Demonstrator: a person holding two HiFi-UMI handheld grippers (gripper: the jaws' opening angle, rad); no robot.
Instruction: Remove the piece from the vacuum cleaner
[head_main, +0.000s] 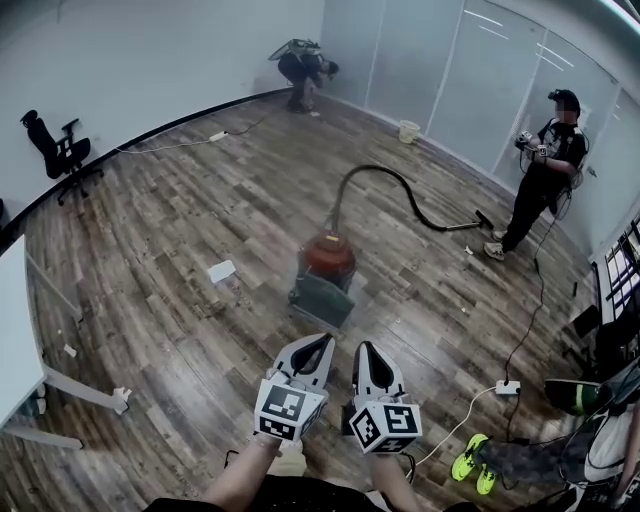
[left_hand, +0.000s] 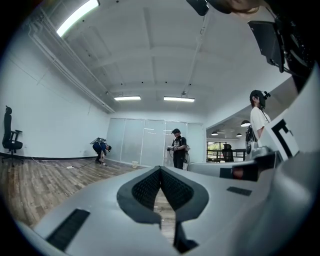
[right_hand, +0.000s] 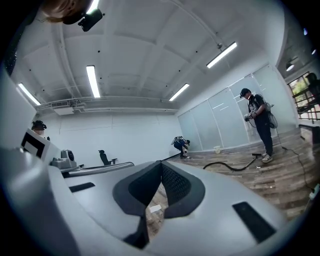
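Observation:
A red-topped vacuum cleaner (head_main: 327, 262) with a grey-green body stands on the wood floor in the middle of the head view. Its black hose (head_main: 400, 190) arcs up from the top and runs right along the floor to a nozzle (head_main: 483, 218); the hose (right_hand: 235, 166) also shows in the right gripper view. Both grippers hover side by side in front of the vacuum, apart from it. My left gripper (head_main: 326, 341) is shut and empty, tips touching (left_hand: 160, 168). My right gripper (head_main: 362, 347) is likewise shut with nothing between its jaws (right_hand: 161, 163).
A person (head_main: 542, 170) stands at the right by the hose end; another (head_main: 305, 68) crouches at the far wall. A white paper (head_main: 221, 271) lies left of the vacuum. A power strip (head_main: 507, 386) with cables lies at the right, a black chair (head_main: 58, 150) far left, a white table (head_main: 15, 330) at the left edge.

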